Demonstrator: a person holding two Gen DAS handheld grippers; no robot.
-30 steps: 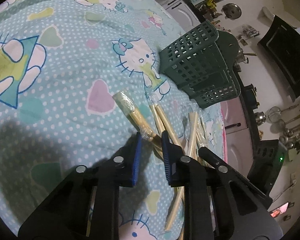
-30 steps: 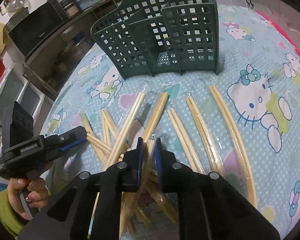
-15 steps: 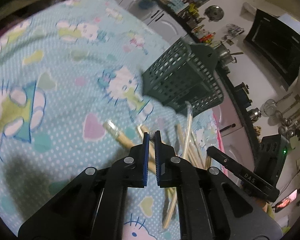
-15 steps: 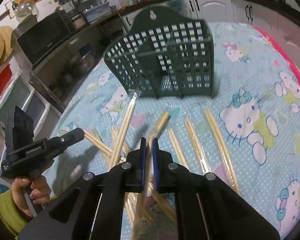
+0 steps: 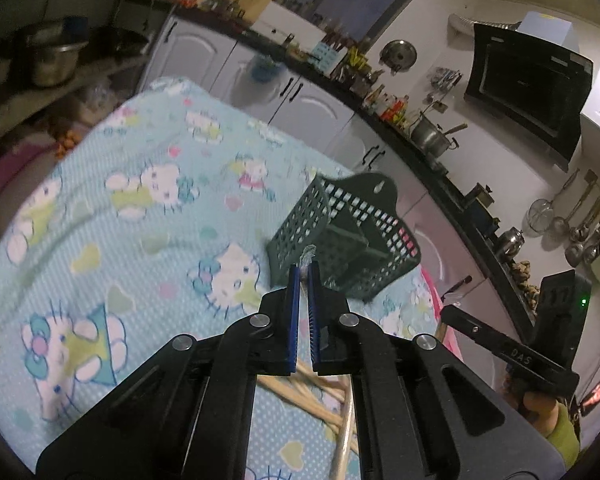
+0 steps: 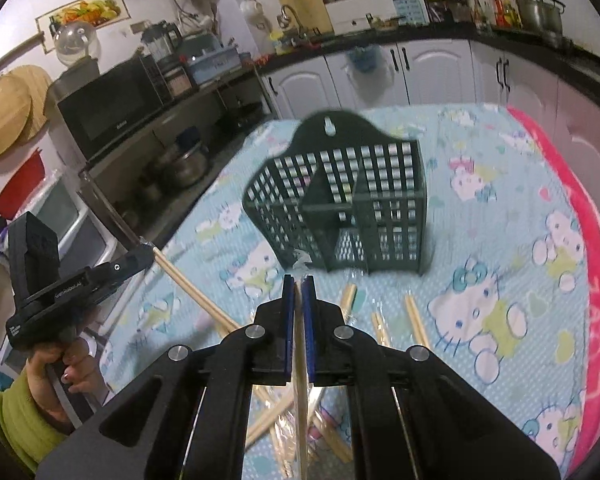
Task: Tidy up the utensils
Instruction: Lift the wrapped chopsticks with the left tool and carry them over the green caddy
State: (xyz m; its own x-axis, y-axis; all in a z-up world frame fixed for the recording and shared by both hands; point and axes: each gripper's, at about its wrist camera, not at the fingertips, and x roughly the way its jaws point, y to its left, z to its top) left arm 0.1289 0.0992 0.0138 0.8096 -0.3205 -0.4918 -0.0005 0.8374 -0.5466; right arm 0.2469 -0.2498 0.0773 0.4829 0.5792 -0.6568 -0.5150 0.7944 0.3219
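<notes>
A dark green lattice utensil holder (image 5: 342, 240) (image 6: 340, 204) stands upright on the Hello Kitty cloth. My left gripper (image 5: 303, 276) is shut on a plastic-wrapped pair of chopsticks (image 5: 306, 258), lifted above the cloth and in front of the holder. My right gripper (image 6: 299, 284) is shut on another wrapped pair (image 6: 300, 360), also raised, with the wrapper tip just before the holder. The left gripper with its chopsticks (image 6: 188, 284) shows at the left of the right wrist view. Several wrapped chopsticks (image 6: 416, 320) lie on the cloth below.
The blue cloth (image 5: 140, 220) has a pink border (image 6: 588, 240) at the right edge. Kitchen counters, white cabinets (image 6: 420, 68), a microwave (image 6: 108, 108) and a range hood (image 5: 528, 92) surround the table. The right gripper's body (image 5: 512, 352) shows at the right of the left wrist view.
Both grippers closed on wrapped chopsticks and lifted them off the cloth. Both views rose and now look toward the green holder from higher up.
</notes>
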